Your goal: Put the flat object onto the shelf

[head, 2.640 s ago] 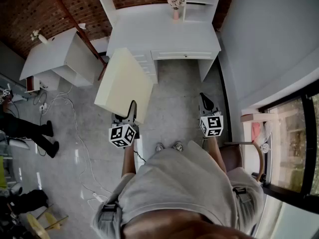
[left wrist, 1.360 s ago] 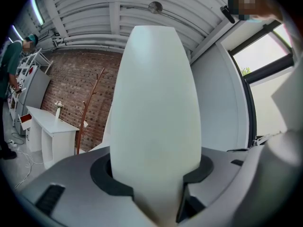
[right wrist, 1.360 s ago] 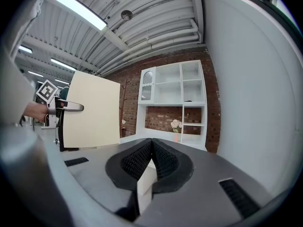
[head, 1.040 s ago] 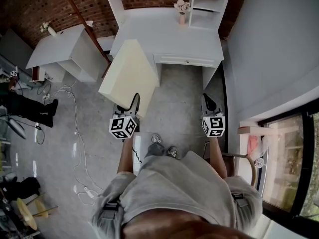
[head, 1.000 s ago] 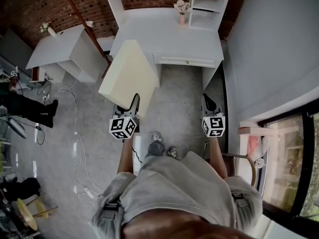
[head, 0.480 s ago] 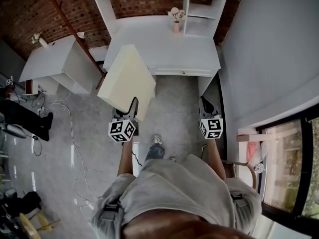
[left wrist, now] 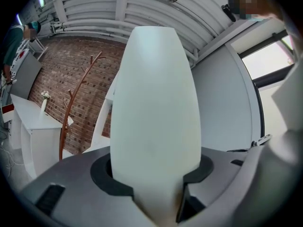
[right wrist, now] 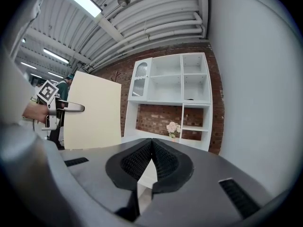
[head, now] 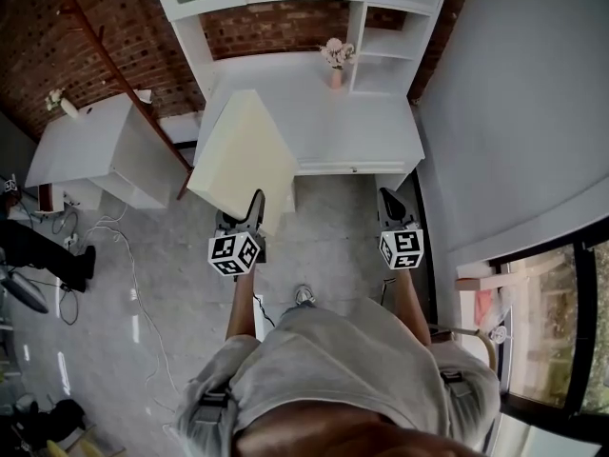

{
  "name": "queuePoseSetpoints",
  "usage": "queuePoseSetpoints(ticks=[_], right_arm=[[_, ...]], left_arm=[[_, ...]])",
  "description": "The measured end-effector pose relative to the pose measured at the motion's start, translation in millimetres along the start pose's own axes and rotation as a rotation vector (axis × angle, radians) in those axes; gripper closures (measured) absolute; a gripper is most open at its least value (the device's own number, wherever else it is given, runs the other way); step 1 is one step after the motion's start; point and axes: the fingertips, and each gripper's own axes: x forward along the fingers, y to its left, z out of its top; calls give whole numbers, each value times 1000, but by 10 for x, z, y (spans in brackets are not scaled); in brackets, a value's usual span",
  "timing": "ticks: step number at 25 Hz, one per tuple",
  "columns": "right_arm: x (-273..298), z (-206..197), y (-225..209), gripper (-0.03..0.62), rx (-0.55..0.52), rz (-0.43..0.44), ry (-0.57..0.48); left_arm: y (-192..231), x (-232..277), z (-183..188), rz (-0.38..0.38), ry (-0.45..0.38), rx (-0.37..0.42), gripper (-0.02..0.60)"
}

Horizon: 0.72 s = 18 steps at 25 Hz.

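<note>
Clamping the lower edge of the cream flat panel [head: 243,155], the left gripper [head: 253,204] carries it tilted before the white bench [head: 333,122]. It seems light, thick and broad, likely to swing; mid-edge grip suits. The right gripper [head: 388,201] is closed, empty.

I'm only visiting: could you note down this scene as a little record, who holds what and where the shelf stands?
Left gripper: shut on the edge of the cream flat panel, which it holds up tilted
Right gripper: shut, empty
Shelf unit: white, ahead of the person, against a brick wall
Desk: white, below the shelves, vase of flowers on it
Panel on shelf: not yet
</note>
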Motion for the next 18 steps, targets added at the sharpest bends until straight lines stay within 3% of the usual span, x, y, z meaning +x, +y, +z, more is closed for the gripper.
queuePoseSetpoints(ticks=[11,18], right_arm=[[833,262,252,565,-20,-15,-7],[965,106,289,565,-8,-31,22]], left_arm=[[722,574,252,-20,-15,-14,311],[887,773,220,-32,-8,-20,311]])
